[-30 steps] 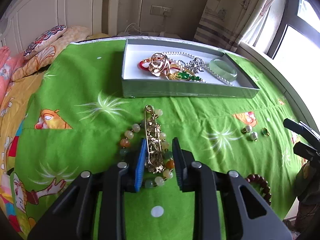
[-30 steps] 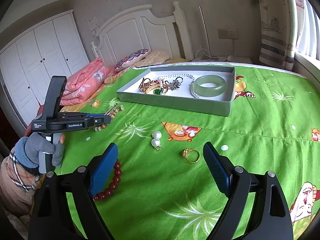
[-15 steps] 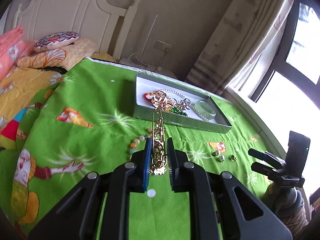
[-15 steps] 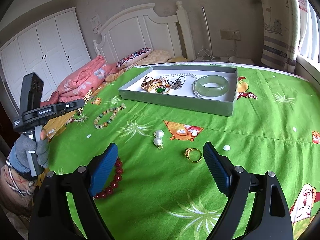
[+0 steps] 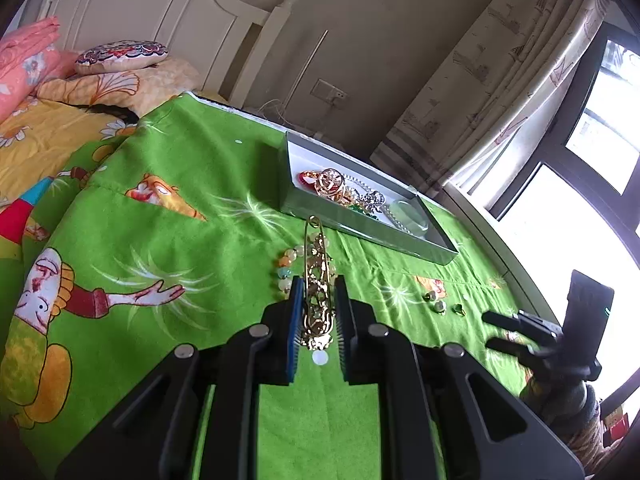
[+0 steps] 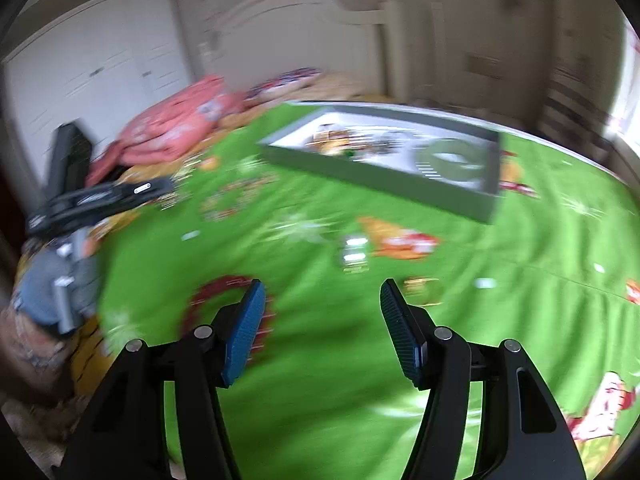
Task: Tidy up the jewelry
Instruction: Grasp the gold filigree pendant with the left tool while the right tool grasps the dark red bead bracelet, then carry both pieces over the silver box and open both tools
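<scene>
My left tool (image 5: 318,304) pinches the gold brooch (image 5: 317,292), now lifted off the bead bracelet (image 5: 286,270) at frame centre; the tray (image 5: 360,220) sits farther off, upper right. My right tool (image 6: 322,308) stays spread but narrower, its view now blurred, above the red bracelet (image 6: 208,300) and ring (image 6: 424,290).

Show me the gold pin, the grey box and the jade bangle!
gold pin (image 5: 318,304), left wrist view, its ornate middle.
grey box (image 5: 360,232), left wrist view, near wall.
jade bangle (image 6: 456,160), right wrist view, its blurred rim.

left tool (image 5: 317,312) — clamped, raised | right tool (image 6: 322,322) — jaws apart
</scene>
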`<state>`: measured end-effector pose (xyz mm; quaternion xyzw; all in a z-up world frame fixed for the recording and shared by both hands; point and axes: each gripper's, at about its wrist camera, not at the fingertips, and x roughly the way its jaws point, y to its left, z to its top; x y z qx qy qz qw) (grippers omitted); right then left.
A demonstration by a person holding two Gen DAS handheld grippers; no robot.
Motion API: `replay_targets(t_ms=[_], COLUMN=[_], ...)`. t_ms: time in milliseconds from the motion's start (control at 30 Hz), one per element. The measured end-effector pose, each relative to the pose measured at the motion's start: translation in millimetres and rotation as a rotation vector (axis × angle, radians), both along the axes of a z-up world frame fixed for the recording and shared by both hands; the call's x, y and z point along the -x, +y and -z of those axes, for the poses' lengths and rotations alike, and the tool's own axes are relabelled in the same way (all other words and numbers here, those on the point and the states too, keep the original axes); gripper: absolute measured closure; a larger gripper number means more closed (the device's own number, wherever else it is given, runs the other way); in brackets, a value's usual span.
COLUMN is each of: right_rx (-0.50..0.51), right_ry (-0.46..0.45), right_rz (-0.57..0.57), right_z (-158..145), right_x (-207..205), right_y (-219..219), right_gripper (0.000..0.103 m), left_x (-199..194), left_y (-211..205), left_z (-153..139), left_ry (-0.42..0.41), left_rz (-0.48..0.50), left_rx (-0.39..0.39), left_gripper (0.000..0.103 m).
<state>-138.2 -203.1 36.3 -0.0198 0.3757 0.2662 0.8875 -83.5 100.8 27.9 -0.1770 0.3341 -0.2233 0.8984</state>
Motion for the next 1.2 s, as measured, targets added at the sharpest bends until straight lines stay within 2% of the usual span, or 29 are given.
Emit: replay_targets(t_ms=[133,300,433,467,533,633,700,900,1000,1033,1100,1200], right_rx=[0.032,0.087,0.191,0.227,0.236,0.324,0.336,0.534,0.551,0.548,0.539,0.512], right_ry=[0.031,0.033,0.070,0.039,0.026,-0.078,-0.139,-0.450,-0.518,-0.530,-0.533,-0.521], right_rz=[-0.073,-0.015,0.020,0.025,-0.001,-0.005,-0.004,0.034,0.051,0.058,0.067,0.080], right_z=[8.0,9.6,23.7,24.9,22.7,17.5,10.1,-19.3,-27.5,-30.7,-34.2,-37.6], right_x=[14.7,12.5,4.5,6.6,9.7,20.9,27.2,58.7,63.4,64.8,63.2,60.0], right_y=[32.7,37.1,45.6,51.1,59.1,70.7,71.3,80.5,80.3,78.7,76.4,71.7], right_gripper=[0.042,0.048,0.055,0.059,0.089,0.090,0.090,0.090,0.090,0.090,0.090,0.090], left_x=[-1.6,-1.7,-1.1,-0.7,-0.3,0.1,1.0,2.1,1.4,0.4,-3.8,-4.5], left_y=[-0.4,-2.2,-2.7,-2.6,-2.9,-2.5,-1.7,-2.8,-3.5,-4.7,-9.9,-18.8], left_z=[0.2,0.7,0.3,0.3,0.3,0.3,0.0,-0.6,-0.4,0.4,5.3,8.4], left_ry=[0.000,-0.003,-0.014,-0.016,-0.018,-0.020,-0.025,-0.031,-0.012,0.007,0.079,0.111], left_rz=[0.008,0.019,0.023,0.023,0.024,0.028,0.029,0.031,0.035,0.042,0.057,0.065], left_rx=[0.001,0.000,0.003,0.004,0.005,0.008,0.012,0.002,-0.004,-0.009,-0.042,-0.101], left_gripper=[0.088,0.088,0.088,0.088,0.088,0.088,0.088,0.088,0.088,0.085,0.053,0.050])
